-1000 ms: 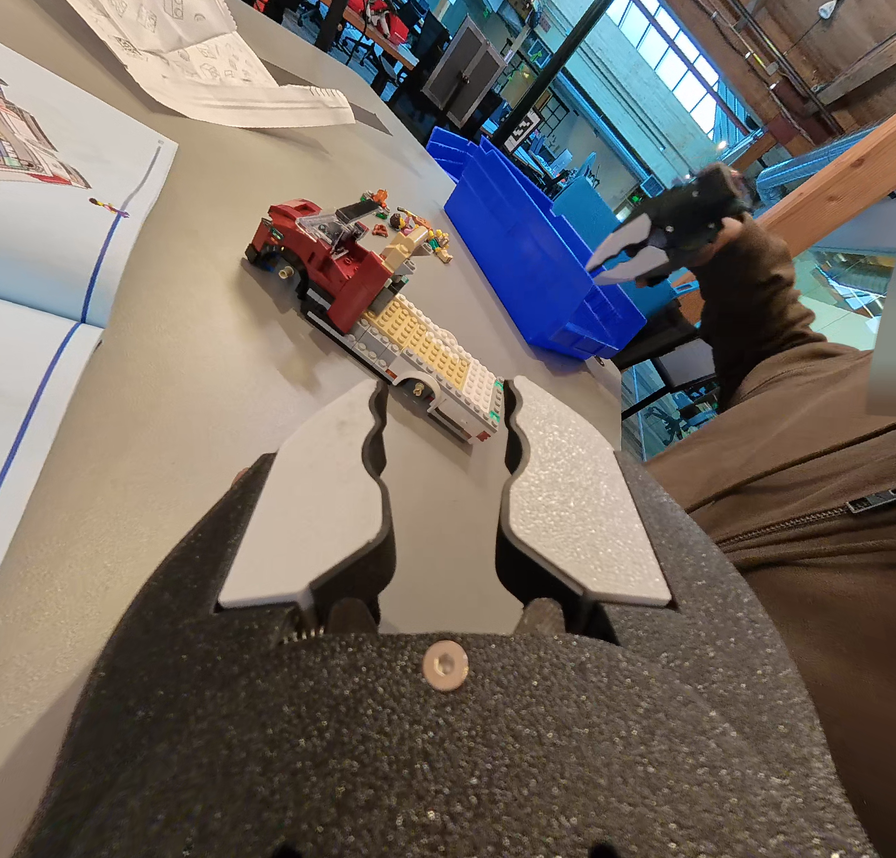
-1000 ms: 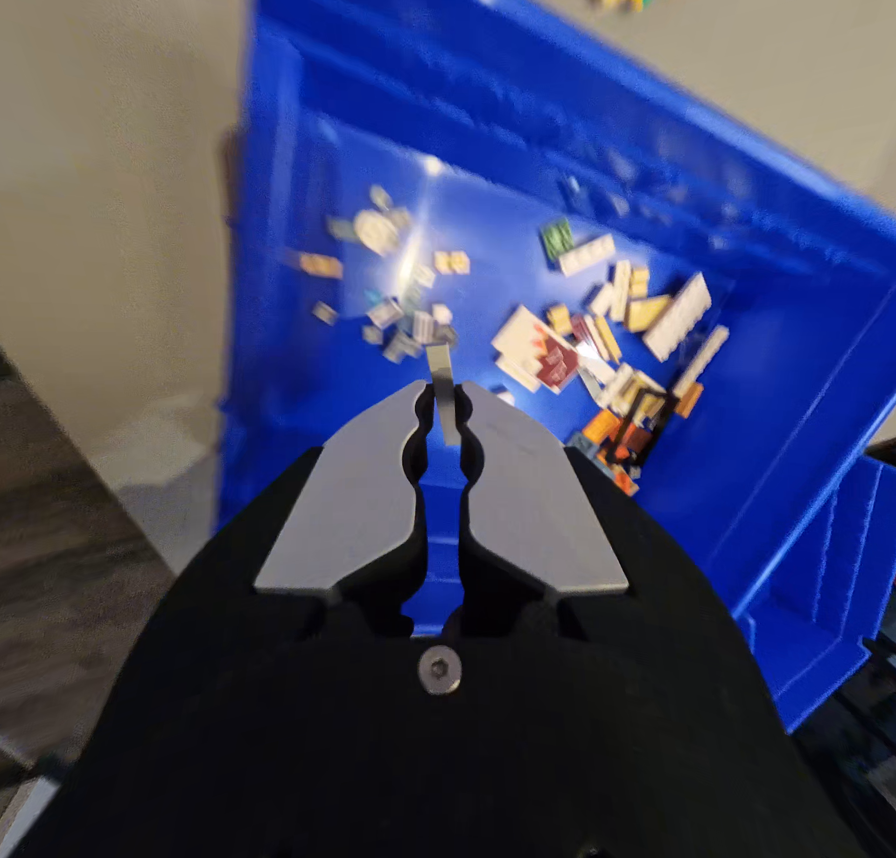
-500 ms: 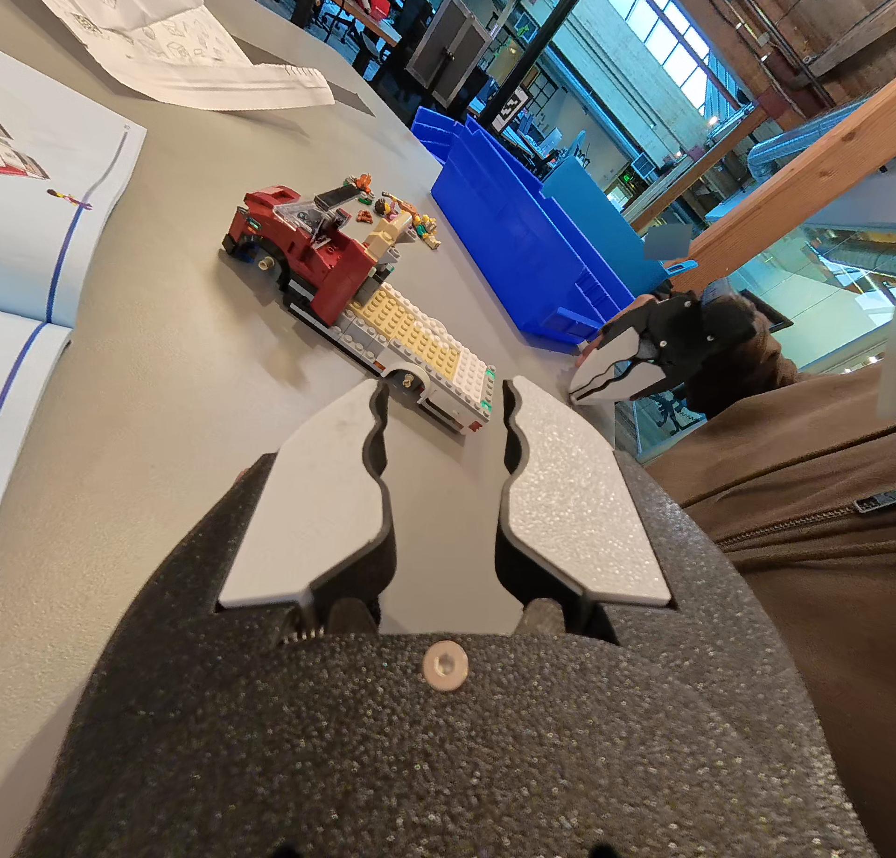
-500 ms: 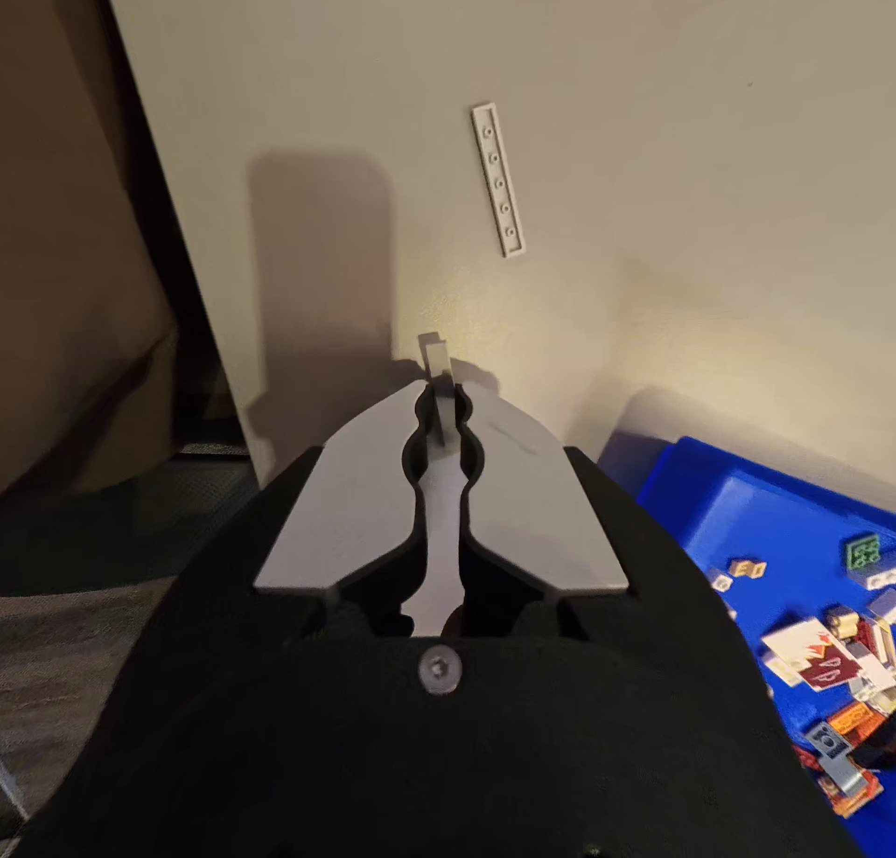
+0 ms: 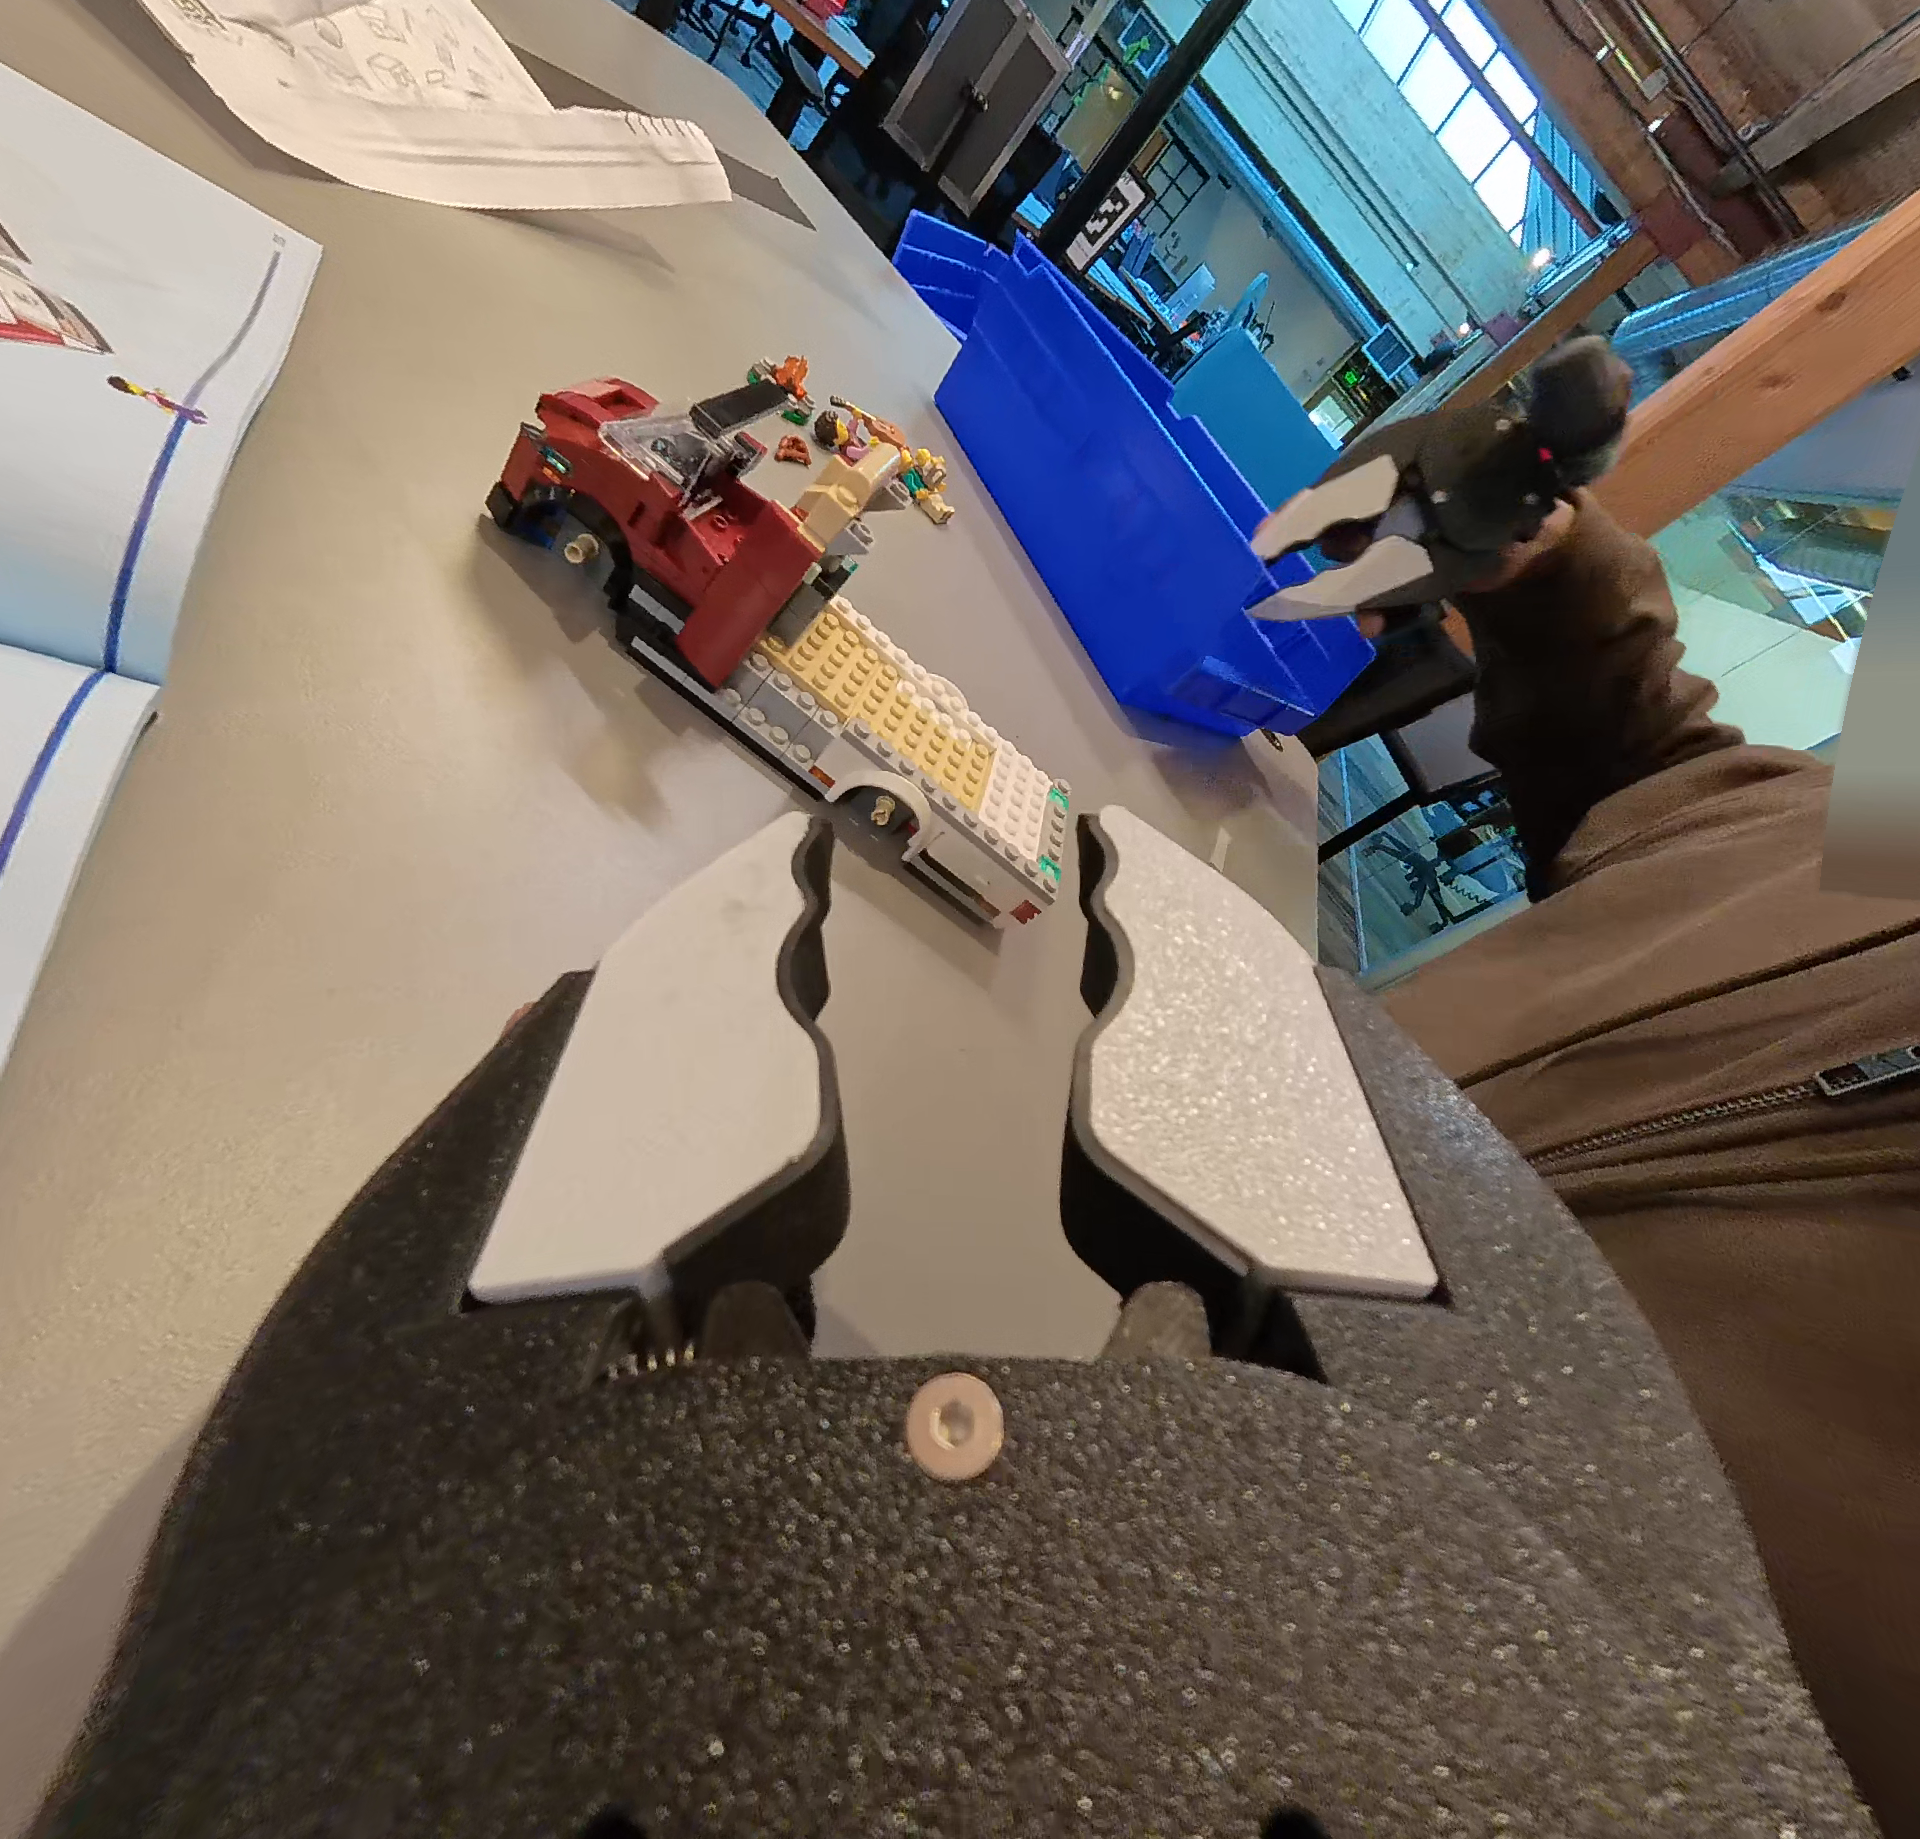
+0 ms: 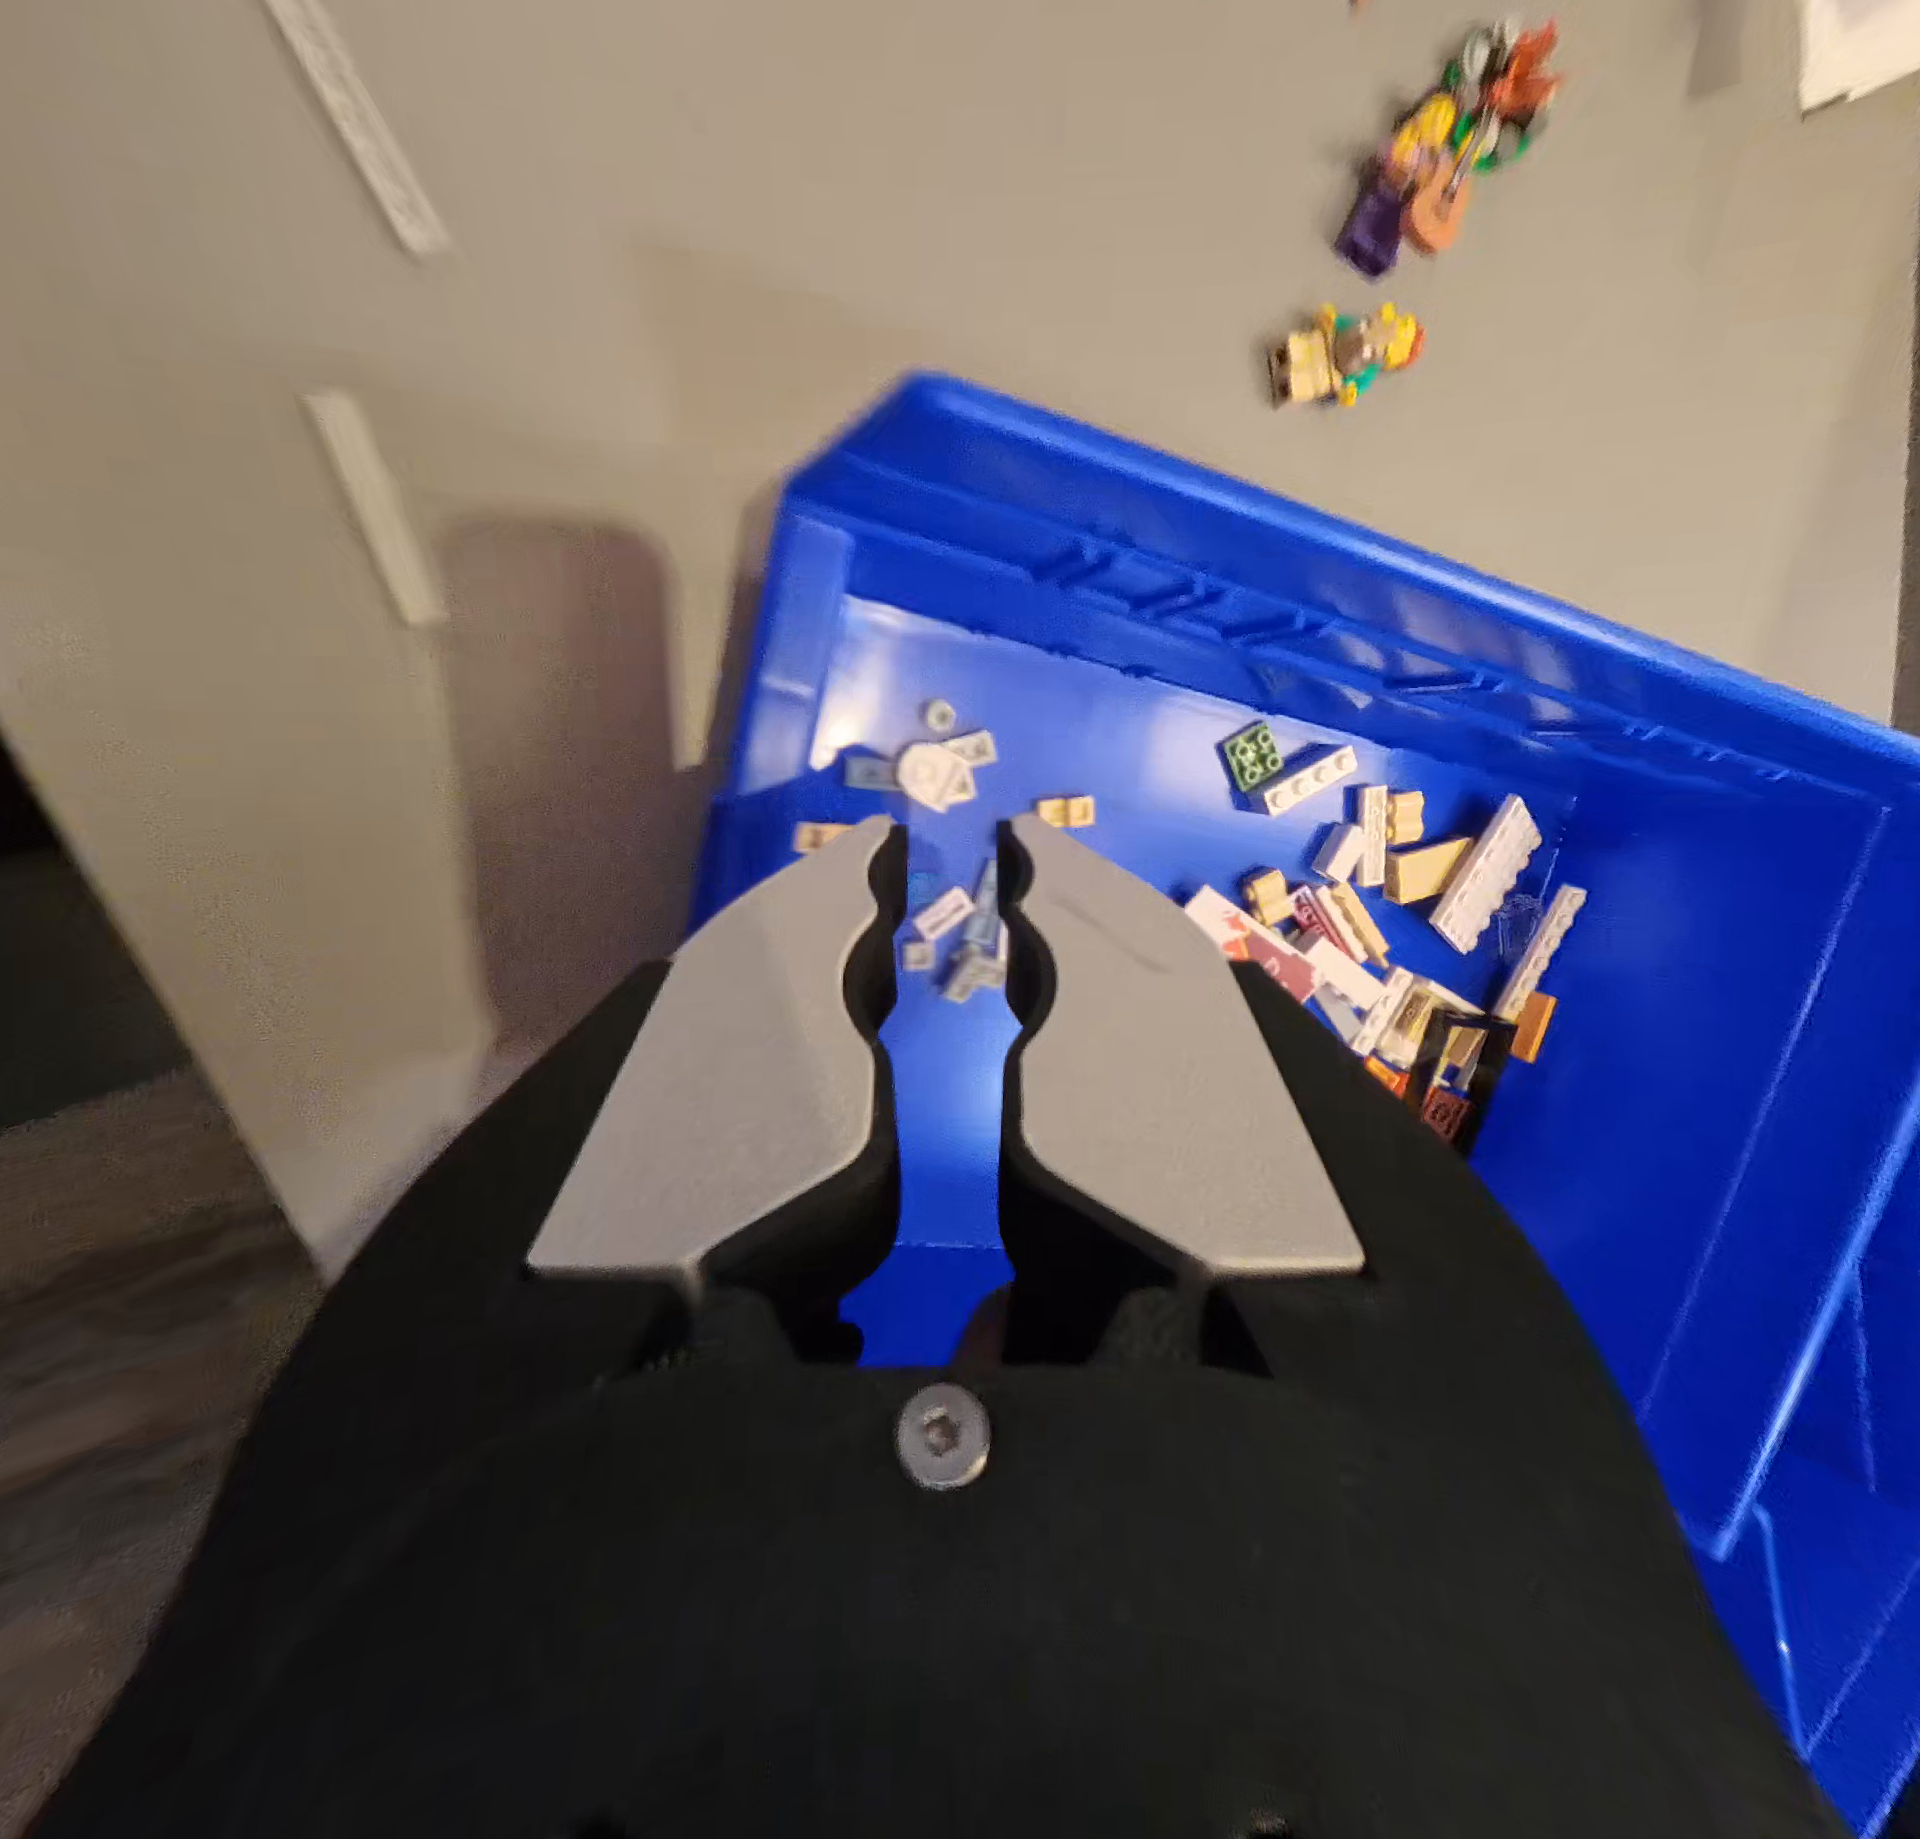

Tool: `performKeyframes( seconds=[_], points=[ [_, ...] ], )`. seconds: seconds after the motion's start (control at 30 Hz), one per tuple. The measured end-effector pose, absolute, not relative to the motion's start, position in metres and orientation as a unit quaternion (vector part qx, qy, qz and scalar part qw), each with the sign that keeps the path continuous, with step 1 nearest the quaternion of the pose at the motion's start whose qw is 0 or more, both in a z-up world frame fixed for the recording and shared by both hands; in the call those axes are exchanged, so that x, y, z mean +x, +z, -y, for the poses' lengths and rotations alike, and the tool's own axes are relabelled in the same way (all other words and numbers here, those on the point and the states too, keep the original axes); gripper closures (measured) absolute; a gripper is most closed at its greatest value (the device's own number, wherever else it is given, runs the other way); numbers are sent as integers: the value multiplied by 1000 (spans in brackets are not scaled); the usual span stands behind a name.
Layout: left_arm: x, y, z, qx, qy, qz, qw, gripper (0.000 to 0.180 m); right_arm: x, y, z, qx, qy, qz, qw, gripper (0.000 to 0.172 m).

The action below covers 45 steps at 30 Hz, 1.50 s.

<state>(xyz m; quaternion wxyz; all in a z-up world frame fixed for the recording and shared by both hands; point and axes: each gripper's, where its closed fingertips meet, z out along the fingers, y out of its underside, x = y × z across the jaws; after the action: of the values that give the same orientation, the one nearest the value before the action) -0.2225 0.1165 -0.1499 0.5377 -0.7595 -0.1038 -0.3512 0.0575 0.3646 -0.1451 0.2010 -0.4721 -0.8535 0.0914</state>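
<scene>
Right wrist view: blurred bricks (image 6: 961,942) behind parted fingers (image 6: 1039,885).

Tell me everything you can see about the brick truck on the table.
The truck is a half-built toy of plastic bricks, standing upright on the grey table. It has a dark red cab with a clear windscreen, then a flat studded bed in tan and white with a grey edge, green bits at the rear corners and a grey wheel arch. No wheels show, only bare axle pins. It lies aslant, its rear end just beyond the open left gripper, which does not touch it.
</scene>
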Motion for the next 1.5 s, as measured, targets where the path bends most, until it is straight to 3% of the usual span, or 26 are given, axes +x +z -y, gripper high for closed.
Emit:
performKeyframes(
  seconds=[0.17,0.37,0.5,1.0,1.3,1.5],
  points=[
    [-226,-150,-117,-760,-335,114,545,134,51,-192,-379,-446,94,884,107,149],
    [-231,-153,-119,-761,-335,133,539,134,49,-219,-376,-438,106,891,62,148],
    [-232,-157,-122,-765,-343,140,526,134,50,-218,-378,-441,109,889,67,158],
    [-232,-159,-123,-771,-341,140,519,134,64,-209,-397,-450,83,886,82,152],
    [-232,-161,-124,-775,-343,143,512,134,89,-204,-367,-418,80,905,18,161],
    [-232,-161,-124,-775,-338,142,514,134,40,-197,-345,-388,119,910,88,152]
  ],
)
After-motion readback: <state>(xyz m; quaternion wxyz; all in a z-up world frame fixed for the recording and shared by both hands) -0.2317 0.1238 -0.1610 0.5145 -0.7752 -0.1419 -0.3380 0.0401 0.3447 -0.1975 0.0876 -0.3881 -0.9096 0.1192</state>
